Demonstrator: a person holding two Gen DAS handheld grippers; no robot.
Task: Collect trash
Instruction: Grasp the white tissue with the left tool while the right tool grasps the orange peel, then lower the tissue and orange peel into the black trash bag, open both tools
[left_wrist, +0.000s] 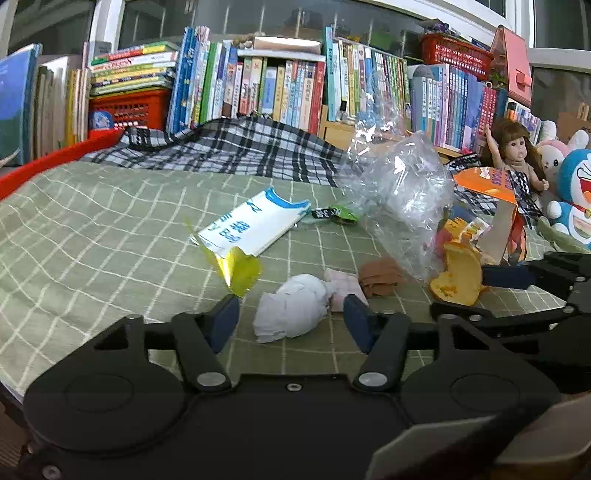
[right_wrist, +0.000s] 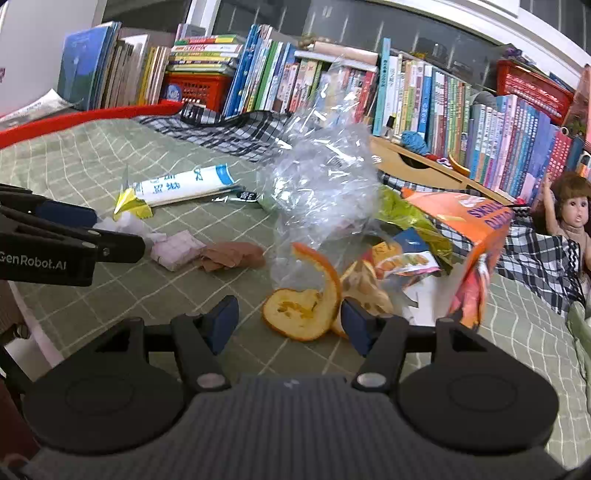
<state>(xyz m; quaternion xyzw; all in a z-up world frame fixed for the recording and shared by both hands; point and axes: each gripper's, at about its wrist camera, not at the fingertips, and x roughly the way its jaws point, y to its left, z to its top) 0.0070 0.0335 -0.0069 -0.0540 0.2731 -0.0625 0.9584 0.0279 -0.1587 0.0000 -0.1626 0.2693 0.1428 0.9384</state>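
Trash lies scattered on a green checked cloth (left_wrist: 92, 229). My left gripper (left_wrist: 291, 317) is open, its fingers on either side of a crumpled white tissue (left_wrist: 291, 310). My right gripper (right_wrist: 290, 321) is open around a curled orange peel (right_wrist: 303, 310). Beyond them lie a white and blue wrapper (left_wrist: 251, 225) with a yellow wrapper (left_wrist: 236, 267) at its end, a pink folded paper (right_wrist: 177, 249), a brown scrap (right_wrist: 231, 256), a crumpled clear plastic bag (right_wrist: 321, 184), snack packets (right_wrist: 406, 258) and an orange box (right_wrist: 476, 236). The left gripper (right_wrist: 110, 236) shows at the left of the right wrist view.
Rows of books (left_wrist: 280, 88) and red baskets (left_wrist: 129, 109) line the back. A black and white plaid cloth (left_wrist: 236, 147) lies before them. A doll (left_wrist: 517, 155) and plush toys (left_wrist: 572, 192) sit at the right. A red strip (right_wrist: 81, 118) edges the left.
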